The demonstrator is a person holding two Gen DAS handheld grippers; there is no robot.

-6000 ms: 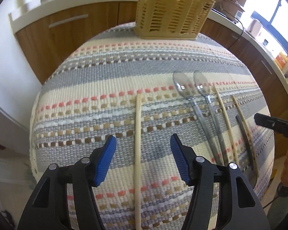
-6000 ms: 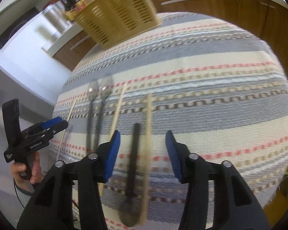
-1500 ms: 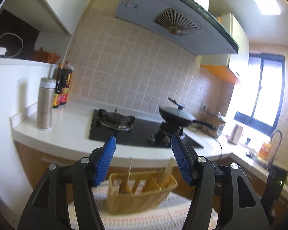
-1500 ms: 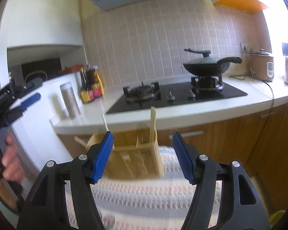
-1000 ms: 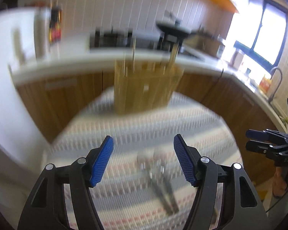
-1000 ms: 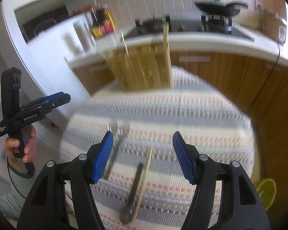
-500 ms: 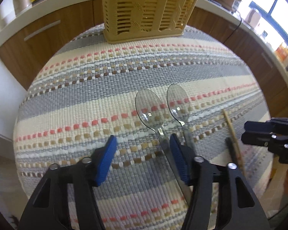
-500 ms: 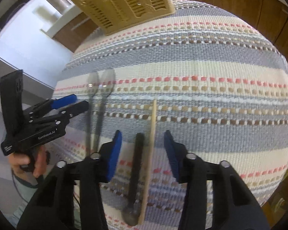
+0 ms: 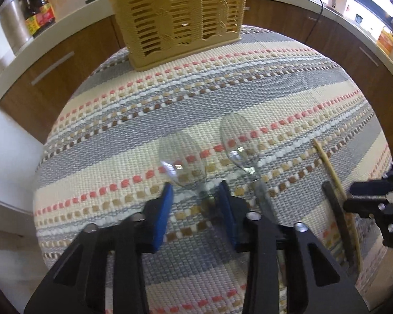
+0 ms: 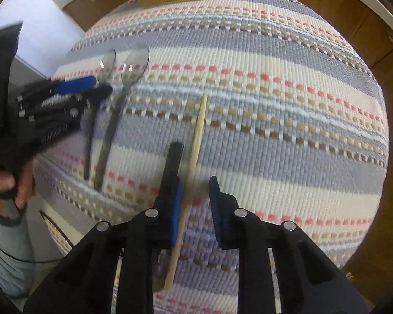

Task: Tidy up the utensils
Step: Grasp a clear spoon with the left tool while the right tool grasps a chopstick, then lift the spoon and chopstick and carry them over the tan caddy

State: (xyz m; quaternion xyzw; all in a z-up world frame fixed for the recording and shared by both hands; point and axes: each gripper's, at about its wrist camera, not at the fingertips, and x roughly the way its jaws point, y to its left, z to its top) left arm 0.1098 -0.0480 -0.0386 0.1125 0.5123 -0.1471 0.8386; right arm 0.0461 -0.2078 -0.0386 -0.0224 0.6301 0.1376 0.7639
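While both pairs of tongs point steeply down at the round table under its woven cloth of grey, cream and coral stripes (image 9: 112,120), their jaws are closing. The left gripper (image 9: 195,191), with blue pads on black arms, has the neck of a clear plastic spoon (image 9: 182,157) between its fingers, with a gap on either side of the handle, so nothing is gripped yet. A second clear plastic spoon (image 9: 238,144) lies just to its right, outside the jaws. The right gripper (image 10: 195,187) straddles a pale wooden chopstick (image 10: 196,141) that runs near to far on the cloth; the picture is blurred there and the pads look just clear of it. A black-handled utensil (image 10: 173,158) lies just left of the chopstick, under the left pad. The tan slotted plastic utensil basket (image 9: 175,13) stands at the far edge of the table, well apart from the spoons and chopstick. A hand (image 10: 10,183) at the left holds the left tool.
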